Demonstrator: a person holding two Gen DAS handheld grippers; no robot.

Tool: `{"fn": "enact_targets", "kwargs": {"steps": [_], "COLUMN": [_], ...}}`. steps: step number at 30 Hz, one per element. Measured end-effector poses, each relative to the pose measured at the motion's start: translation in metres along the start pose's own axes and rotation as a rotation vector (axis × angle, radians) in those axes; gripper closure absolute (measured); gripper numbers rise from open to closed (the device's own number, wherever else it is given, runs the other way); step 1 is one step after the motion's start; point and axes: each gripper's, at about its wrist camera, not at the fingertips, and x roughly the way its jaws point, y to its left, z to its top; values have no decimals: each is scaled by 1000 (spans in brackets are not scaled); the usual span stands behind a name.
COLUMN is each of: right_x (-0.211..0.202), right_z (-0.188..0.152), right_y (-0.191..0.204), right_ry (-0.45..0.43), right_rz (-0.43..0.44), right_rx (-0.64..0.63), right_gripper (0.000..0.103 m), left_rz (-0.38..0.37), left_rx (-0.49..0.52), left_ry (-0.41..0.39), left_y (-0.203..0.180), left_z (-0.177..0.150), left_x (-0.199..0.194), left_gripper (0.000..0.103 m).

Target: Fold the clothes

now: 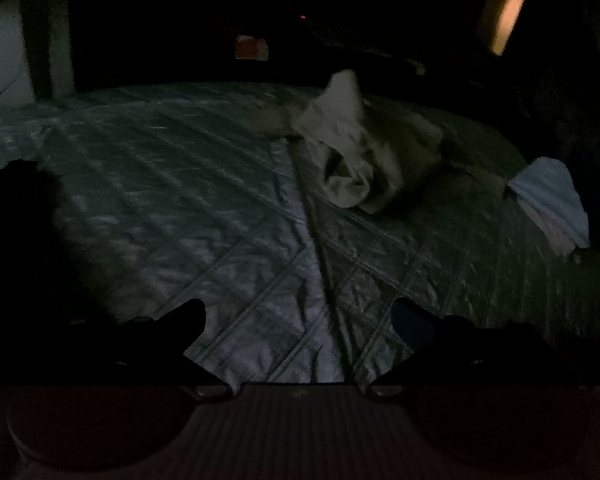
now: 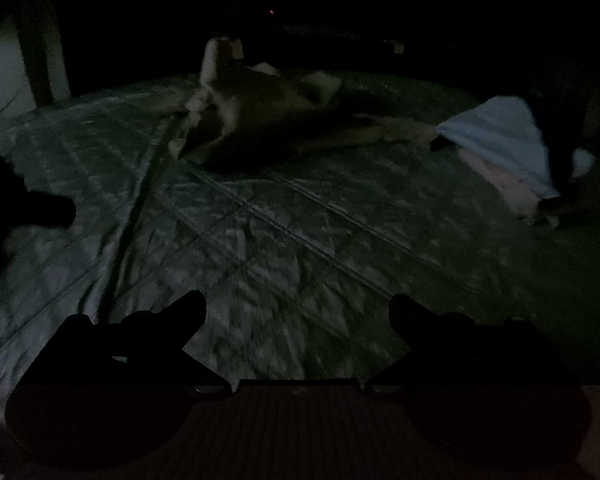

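Observation:
The scene is very dark. A crumpled pale garment (image 1: 352,148) lies on a quilted bedspread (image 1: 204,208), far ahead and to the right of my left gripper (image 1: 298,316), which is open and empty above the quilt. In the right wrist view the same garment (image 2: 260,116) lies spread out far ahead, partly in shadow. My right gripper (image 2: 298,312) is open and empty over the bedspread (image 2: 300,240). A dark shape, possibly the other gripper (image 2: 32,204), shows at the left edge.
A folded light blue cloth on a pinkish one (image 1: 552,200) sits at the bed's right edge, also in the right wrist view (image 2: 500,136). A white object (image 1: 0,52) and dark post stand back left. A lit window (image 1: 502,18) glows back right.

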Motion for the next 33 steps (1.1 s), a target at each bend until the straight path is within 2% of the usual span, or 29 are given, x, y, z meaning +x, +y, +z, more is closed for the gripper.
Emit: {"fn": "enact_targets", "kwargs": {"steps": [4,6,10,12,13,15,16,17,18,20,21,22,27,30,33], "right_x": [-11,-31,-87,-111,-117,-119,-120,-121,-120,-117,-117,-116,-111,-107,-109], "right_z": [-4,-13,-37,-49,-55,-58,-62,-65,-66,-66,-66,-65,-51,-40,-20], "right_y": [1,4,-12,-16,-20,-24,-27,-28,-29,-31,-32,-33,-32,-23,-13], "right_ry": [-8,-74,-154,-188,-202,-193,-186,-173,-158,-132,-125,-121,-91,-89,-105], "right_rz": [17,10,40,31,30,24,22,15,9,5,7,11,30,25,12], "right_rx": [47,30,13,-5,-1,9,10,3,-2,-2,3,9,49,23,-21], "right_gripper": [2,2,1,0,0,0,0,0,0,0,0,0,0,0,1], "left_rz": [-4,-6,-21,-50,-74,-73,-63,-48,-29,13,12,5,36,40,60], "left_rx": [0,-1,-17,-40,-44,5,45,85,125,190,198,202,194,161,117], "left_ry": [20,30,34,12,3,-28,-51,-70,-84,-105,-105,-97,-132,-139,-183], "left_y": [5,7,15,16,22,14,15,15,13,4,12,18,19,27,30], "left_z": [-6,-10,-8,-14,-11,-17,-21,-22,-19,-9,-3,8,-3,-10,-16], "left_x": [-7,-10,-17,-35,-41,-58,-62,-65,-68,-66,-66,-67,-64,-63,-74], "left_gripper": [7,18,22,24,24,21,17,6,3,3,3,3,3,4,4]}}
